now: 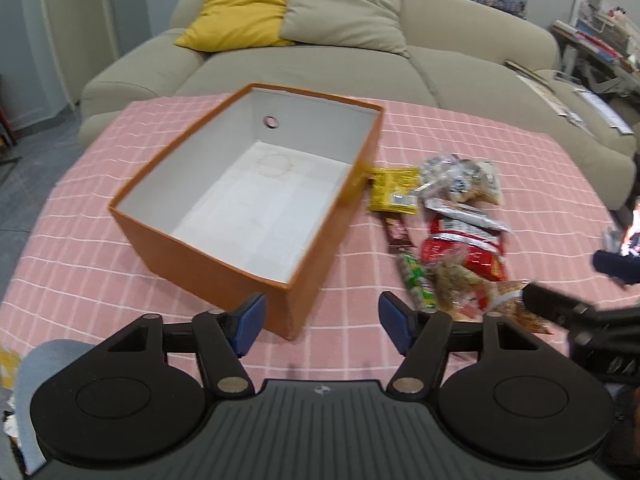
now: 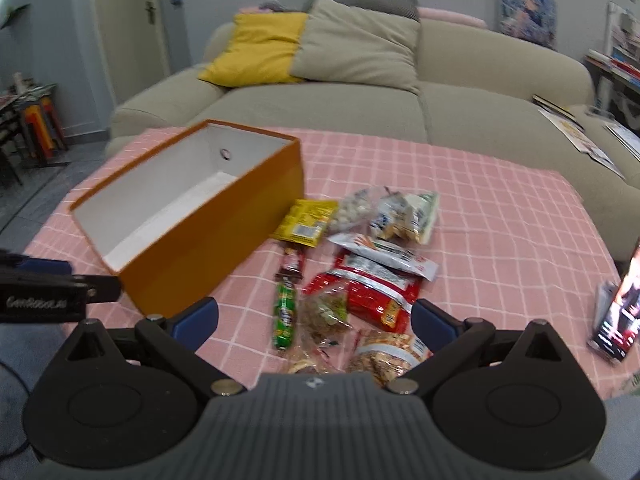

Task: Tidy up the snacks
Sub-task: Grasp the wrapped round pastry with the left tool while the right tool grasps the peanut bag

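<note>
An open orange box with a white, empty inside stands on the pink checked tablecloth; it also shows in the right wrist view. A pile of snack packets lies to its right: a yellow packet, a red bag, a green tube, clear bags and a nut bag. My left gripper is open and empty at the box's near corner. My right gripper is open and empty, just above the near snacks.
A beige sofa with a yellow cushion stands behind the table. A phone stands upright at the table's right edge. Magazines lie on the sofa's right part. The table's near edge is right under both grippers.
</note>
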The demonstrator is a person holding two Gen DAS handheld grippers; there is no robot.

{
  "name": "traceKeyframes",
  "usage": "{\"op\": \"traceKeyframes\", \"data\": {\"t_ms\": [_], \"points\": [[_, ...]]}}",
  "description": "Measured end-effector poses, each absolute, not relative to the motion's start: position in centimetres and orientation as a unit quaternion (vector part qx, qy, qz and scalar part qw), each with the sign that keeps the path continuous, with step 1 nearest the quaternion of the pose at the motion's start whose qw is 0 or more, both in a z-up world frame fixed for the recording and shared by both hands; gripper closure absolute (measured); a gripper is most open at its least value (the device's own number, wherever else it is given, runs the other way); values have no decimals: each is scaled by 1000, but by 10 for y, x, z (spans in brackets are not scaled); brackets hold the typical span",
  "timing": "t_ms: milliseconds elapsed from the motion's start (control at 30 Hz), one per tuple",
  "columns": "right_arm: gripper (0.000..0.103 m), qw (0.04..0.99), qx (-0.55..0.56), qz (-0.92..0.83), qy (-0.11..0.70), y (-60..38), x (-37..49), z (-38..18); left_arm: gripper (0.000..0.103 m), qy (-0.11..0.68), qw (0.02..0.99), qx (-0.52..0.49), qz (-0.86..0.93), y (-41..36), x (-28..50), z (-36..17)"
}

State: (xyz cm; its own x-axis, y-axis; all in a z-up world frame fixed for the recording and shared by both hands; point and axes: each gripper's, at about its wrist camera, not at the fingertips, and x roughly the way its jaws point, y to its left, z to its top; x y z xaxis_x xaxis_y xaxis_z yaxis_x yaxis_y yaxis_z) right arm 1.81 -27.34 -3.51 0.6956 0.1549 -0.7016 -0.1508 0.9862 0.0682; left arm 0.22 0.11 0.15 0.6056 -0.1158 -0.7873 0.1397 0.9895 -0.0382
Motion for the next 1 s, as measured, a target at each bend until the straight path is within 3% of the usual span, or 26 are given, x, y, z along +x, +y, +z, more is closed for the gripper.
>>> {"op": "traceKeyframes", "data": {"t_ms": [67,133,300,700,767,1000], "points": [[22,916,-4,89,391,-275,17,-40,39,447,890,7,-88,-3,3,0],[29,908,4,91,409,-280,18,-49,43,453,885,3,-104,-9,4,-1],[36,892,21,85,444,-298,26,-70,49,481,864,11,-152,-34,11,-14],[36,862,36,61,502,-336,62,-113,45,548,804,-20,-231,-83,45,-60],[36,860,29,71,505,-335,67,-117,39,557,796,-23,-236,-88,51,-70],[38,847,57,77,522,-346,86,-135,33,553,789,67,-260,-111,49,-93]]}}
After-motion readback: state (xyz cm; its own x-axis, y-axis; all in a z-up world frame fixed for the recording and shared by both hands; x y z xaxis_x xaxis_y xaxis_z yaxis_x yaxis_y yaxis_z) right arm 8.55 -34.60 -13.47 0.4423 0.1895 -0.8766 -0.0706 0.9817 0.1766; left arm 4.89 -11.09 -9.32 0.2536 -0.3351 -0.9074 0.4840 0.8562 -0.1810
